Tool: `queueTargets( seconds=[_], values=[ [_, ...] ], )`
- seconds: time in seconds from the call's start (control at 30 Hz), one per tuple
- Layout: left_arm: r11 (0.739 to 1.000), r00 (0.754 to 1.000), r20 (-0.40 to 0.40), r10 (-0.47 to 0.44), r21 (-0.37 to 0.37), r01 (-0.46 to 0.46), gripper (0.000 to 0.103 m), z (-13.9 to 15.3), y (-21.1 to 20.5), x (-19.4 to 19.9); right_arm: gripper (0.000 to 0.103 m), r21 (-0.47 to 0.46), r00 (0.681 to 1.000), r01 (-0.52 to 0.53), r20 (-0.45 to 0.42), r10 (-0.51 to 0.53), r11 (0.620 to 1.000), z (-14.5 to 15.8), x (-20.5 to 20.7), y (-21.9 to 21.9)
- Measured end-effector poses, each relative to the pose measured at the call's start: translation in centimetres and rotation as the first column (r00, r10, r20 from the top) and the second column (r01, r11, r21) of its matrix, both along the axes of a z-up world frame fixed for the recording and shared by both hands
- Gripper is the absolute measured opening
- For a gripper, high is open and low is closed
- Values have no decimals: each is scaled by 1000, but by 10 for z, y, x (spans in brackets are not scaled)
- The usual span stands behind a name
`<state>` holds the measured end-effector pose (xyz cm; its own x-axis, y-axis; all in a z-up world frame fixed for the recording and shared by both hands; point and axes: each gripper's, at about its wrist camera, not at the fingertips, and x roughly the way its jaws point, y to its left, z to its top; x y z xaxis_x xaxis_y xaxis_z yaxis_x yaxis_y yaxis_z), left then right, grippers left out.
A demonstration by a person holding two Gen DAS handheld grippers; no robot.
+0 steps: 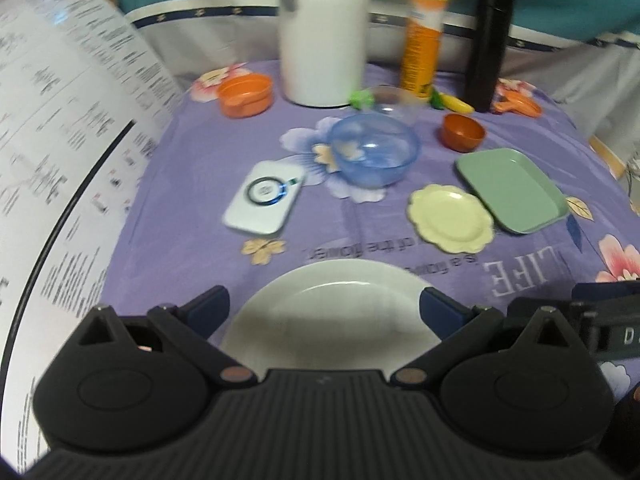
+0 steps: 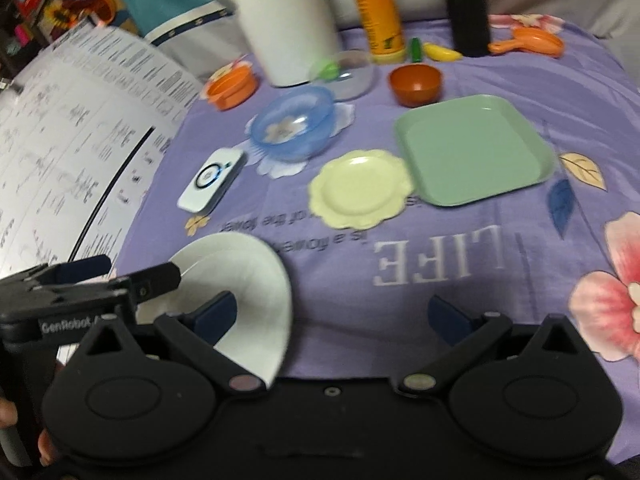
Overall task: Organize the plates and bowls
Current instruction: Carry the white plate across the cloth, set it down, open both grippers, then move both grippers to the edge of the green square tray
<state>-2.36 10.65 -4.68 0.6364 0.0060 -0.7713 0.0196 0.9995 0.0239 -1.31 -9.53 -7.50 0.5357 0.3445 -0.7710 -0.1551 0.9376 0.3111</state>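
Observation:
A white round plate (image 1: 332, 320) lies on the purple cloth at the near edge, between the wide-open jaws of my left gripper (image 1: 325, 308); the fingers do not touch it. It also shows at the lower left of the right wrist view (image 2: 248, 280), with the left gripper (image 2: 120, 276) over its left side. My right gripper (image 2: 334, 314) is open and empty over bare cloth right of the plate. Further back lie a scalloped yellow plate (image 2: 360, 188), a green square plate (image 2: 472, 148), a blue clear bowl (image 2: 294, 122), a brown bowl (image 2: 416, 80) and a clear cup (image 2: 354, 74).
A white power bank (image 2: 212, 180) lies left of the yellow plate. At the back stand a white bottle (image 2: 280, 20), an orange spray can (image 2: 378, 8) and a black flask (image 2: 466, 8). An orange pot (image 2: 232, 82) and orange scoop (image 2: 528, 42) flank them. A printed sheet (image 2: 60, 140) covers the left.

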Motion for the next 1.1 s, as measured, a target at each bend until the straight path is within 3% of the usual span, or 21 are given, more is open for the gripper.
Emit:
queueTargets(
  seconds=[0.37,0.7,1.1],
  values=[
    [988,989,25,-147,40,146,103,0,-73,34,103,45,984,174,20,-175,984,-4,11,-83],
    [977,977,17,-212,38,211,103,-10,-121,80,102,-10,950,286,135,-282,958,-4,46,-147],
    [968,970,3,-241,68,241,103,-26,-156,128,62,2,957,267,120,-265,964,-27,109,-163]
  ],
)
